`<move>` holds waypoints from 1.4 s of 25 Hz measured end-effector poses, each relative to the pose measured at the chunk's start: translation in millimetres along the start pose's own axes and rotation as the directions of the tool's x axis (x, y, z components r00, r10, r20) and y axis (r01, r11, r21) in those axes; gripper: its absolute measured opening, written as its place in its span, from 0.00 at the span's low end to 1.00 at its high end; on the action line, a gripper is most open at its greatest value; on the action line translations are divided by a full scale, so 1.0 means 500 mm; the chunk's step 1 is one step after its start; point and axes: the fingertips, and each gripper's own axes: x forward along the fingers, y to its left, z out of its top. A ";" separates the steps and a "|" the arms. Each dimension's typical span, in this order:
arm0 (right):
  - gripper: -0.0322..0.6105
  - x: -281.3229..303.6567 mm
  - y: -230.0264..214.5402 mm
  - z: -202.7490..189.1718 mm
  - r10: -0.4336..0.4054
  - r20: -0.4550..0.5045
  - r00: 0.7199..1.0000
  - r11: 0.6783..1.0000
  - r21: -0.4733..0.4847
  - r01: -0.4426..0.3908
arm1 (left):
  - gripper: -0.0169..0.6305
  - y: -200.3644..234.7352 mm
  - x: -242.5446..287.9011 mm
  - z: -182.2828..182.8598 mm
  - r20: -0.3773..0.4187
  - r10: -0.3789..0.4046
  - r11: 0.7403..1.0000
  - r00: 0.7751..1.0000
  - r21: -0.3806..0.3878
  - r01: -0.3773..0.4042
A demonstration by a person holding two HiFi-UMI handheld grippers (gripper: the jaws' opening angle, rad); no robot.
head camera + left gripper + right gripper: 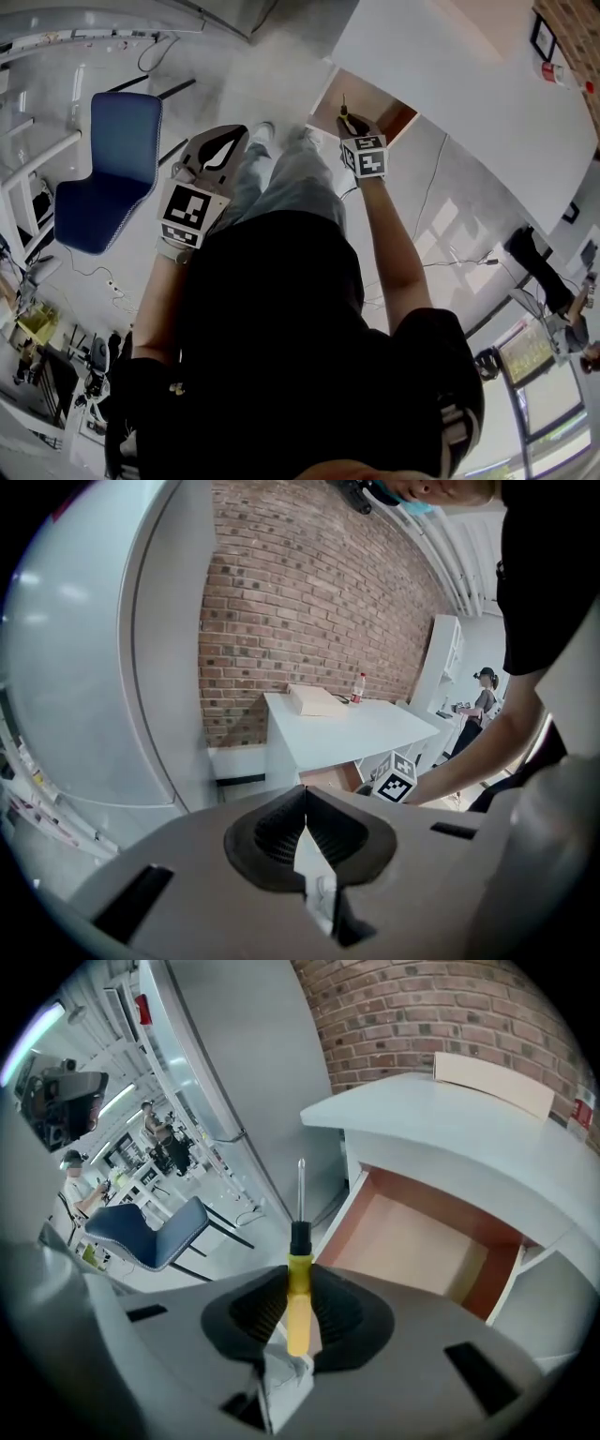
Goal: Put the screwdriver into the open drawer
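Head view: my right gripper (349, 129) is clamped on the screwdriver (344, 112), whose shaft points ahead of the jaws toward the near edge of the open drawer (398, 117). My left gripper (230, 141) hangs well apart on the other side of my legs, clear of the drawer.

Left gripper view: the left gripper (307, 832) has its jaws together with nothing between them. The white desk (347, 728) stands ahead and to the right of them.

Right gripper view: the right gripper (298, 1312) presses its pads on the yellow handle of the screwdriver (299, 1279), and the shaft stands straight out ahead. The drawer (412, 1241) lies ahead and to the right of the jaws; the shaft tip lines up with the floor just off its left front corner, not with the drawer floor.

Recommendation: I judge that the jaws need carrying to the right until the whole tool is over the drawer floor, then lowering close to it before they part. Release from height risks a bounce over the rim.
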 end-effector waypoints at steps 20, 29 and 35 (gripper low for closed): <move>0.18 0.208 -0.105 -0.124 0.004 -0.200 0.980 0.995 0.096 0.016 | 0.03 0.006 0.009 -0.119 -0.132 0.058 0.990 0.990 -0.122 -0.075; 0.18 0.264 -0.133 -0.156 -0.033 -0.240 0.970 0.990 0.128 0.065 | 0.03 -0.012 0.004 -0.180 -0.184 0.055 0.982 0.981 -0.165 -0.086; 0.18 0.298 -0.157 -0.169 -0.046 -0.268 0.962 0.989 0.125 0.083 | 0.03 -0.027 0.012 -0.206 -0.205 0.040 0.981 0.978 -0.180 -0.078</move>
